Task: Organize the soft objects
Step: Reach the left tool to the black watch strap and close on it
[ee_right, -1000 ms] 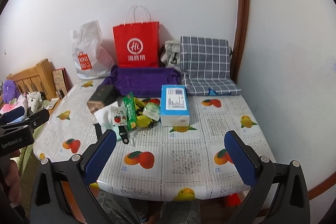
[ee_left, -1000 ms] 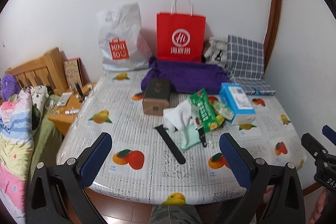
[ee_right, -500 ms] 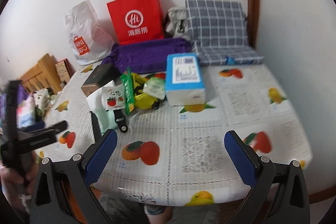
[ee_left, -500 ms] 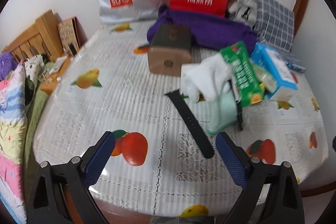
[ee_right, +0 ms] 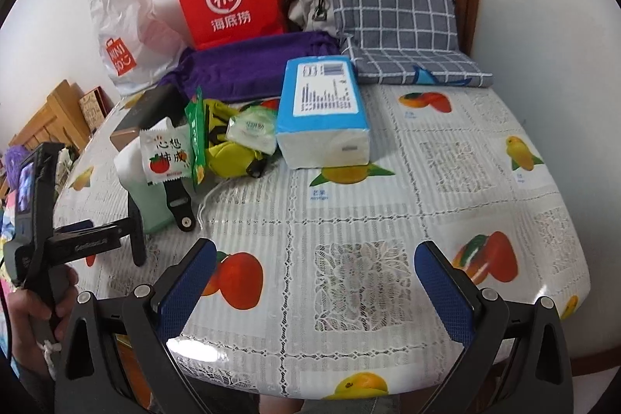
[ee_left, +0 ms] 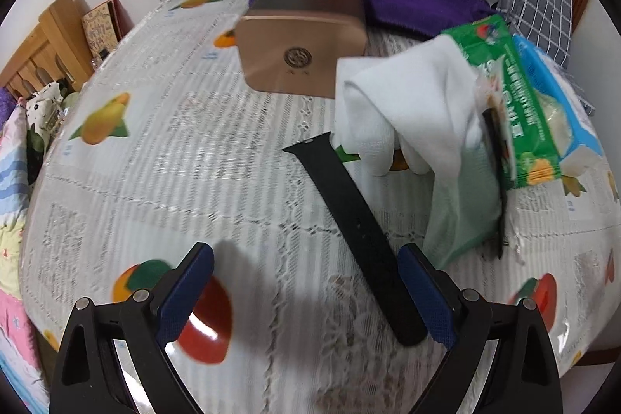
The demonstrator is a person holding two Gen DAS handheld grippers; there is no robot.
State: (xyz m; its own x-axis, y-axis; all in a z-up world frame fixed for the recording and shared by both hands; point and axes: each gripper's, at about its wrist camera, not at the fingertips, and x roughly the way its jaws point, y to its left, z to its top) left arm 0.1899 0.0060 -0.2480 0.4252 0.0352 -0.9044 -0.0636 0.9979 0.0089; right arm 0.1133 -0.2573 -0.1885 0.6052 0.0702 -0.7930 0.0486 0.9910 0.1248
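Two claws are hanging over the table point(ee_right: 446, 181), both with jaws spread apart and nothing between them. The left claw point(ee_left: 306, 290) is tilting down above the fruit-print cloth, its right pad sitting just beside the near end of a black watch strap point(ee_left: 357, 231); its jaws have just been closing a little. Beyond the strap, a white sock point(ee_left: 411, 119) is lying over a pale green sock point(ee_left: 462, 220), next to a gold box point(ee_left: 299, 45) and a green snack packet point(ee_left: 508, 96). The right claw point(ee_right: 314, 286) is hovering over bare cloth, well short of the blue tissue pack point(ee_right: 322, 111).
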